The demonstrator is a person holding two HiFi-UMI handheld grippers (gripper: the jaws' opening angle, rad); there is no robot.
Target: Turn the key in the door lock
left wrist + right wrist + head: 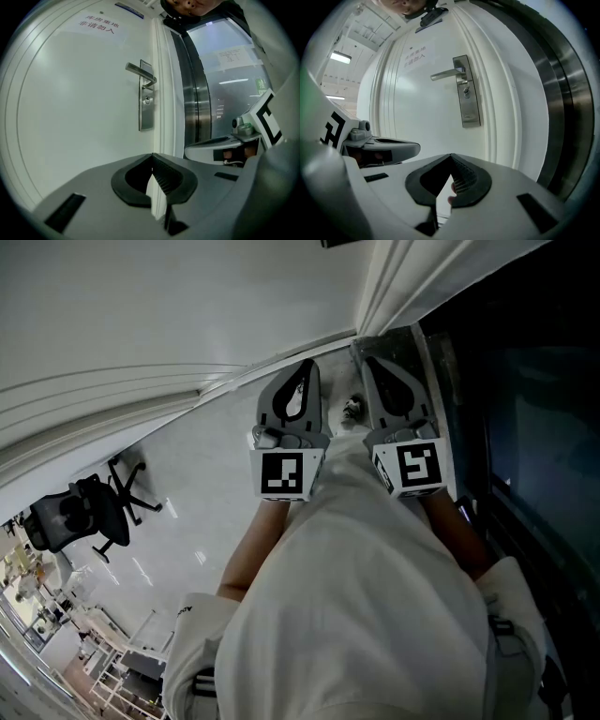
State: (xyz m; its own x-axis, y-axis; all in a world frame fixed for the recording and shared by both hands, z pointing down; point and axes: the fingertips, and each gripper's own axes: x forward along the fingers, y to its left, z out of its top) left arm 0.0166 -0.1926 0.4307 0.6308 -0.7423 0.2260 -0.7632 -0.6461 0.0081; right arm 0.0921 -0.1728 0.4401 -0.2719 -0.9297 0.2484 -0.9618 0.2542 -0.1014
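A steel lock plate (146, 115) (470, 110) with a lever handle (139, 70) (446, 73) sits on the white door (79, 108). Below the handle is the keyhole (147, 99) (465, 91); it is too small to tell whether a key sits in it. In the head view the lock (353, 409) shows between both grippers. My left gripper (307, 364) (151, 155) is shut and holds nothing, well short of the door. Beside it, my right gripper (371, 358) (450, 155) is also shut and empty, equally clear of the lock.
A steel-framed glass panel (192, 93) (565, 98) borders the door on the right. A paper sign (96, 24) (417, 54) hangs on the door above the handle. A black office chair (94, 512) and shelving (112, 667) stand far off at the left.
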